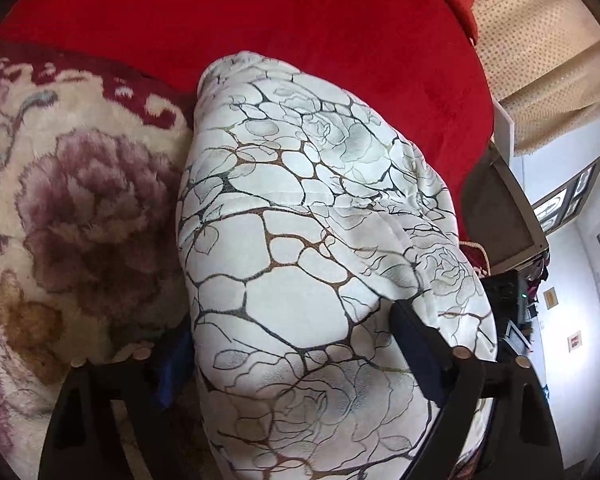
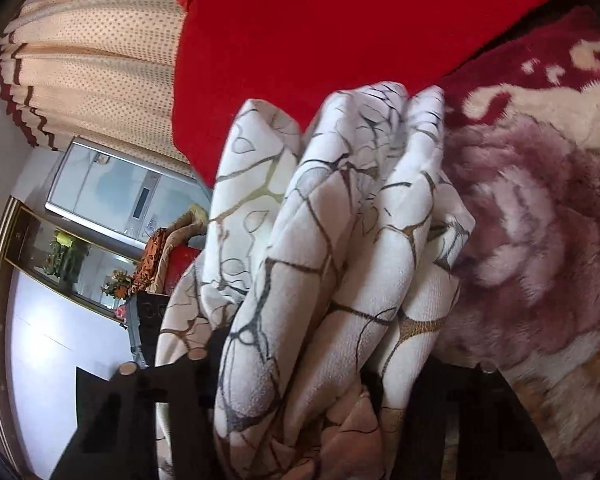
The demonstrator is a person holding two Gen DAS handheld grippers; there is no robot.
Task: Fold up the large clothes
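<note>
Between the jaws of the left gripper [image 1: 300, 364]: a thick bundle of white padded fabric printed with dark vein lines and rose outlines [image 1: 300, 240]. Jaws stand wide apart, pressed against either side of the bundle; the hold looks like a clamp on a fat fold. Fabric runs forward from the jaws in one broad, smooth lobe.

Right gripper [image 2: 300, 376]: same white garment fills the gap, here gathered into several upright pleats. Jaws closed on the bunch as far as it lets them.

Ahead of both jaws, a red plush bed cover [image 1: 260, 20]. Left of the left jaws, right of the right ones, a cream fleece blanket with big mauve flowers [image 1: 80, 208].

Step, as I judge it: garment held up off the bed by both grippers, mid-fold, carried toward the laying-down spot. Next move calls for lowering it flat onto the bed with both ends level, then letting go without dragging the layers askew.

Left view only: smooth outer face of the fold. Right view only: bunched pleats, a pale dotted curtain with dark red trim [image 2: 92, 52], and a grey cabinet-like appliance [image 2: 120, 188].
</note>
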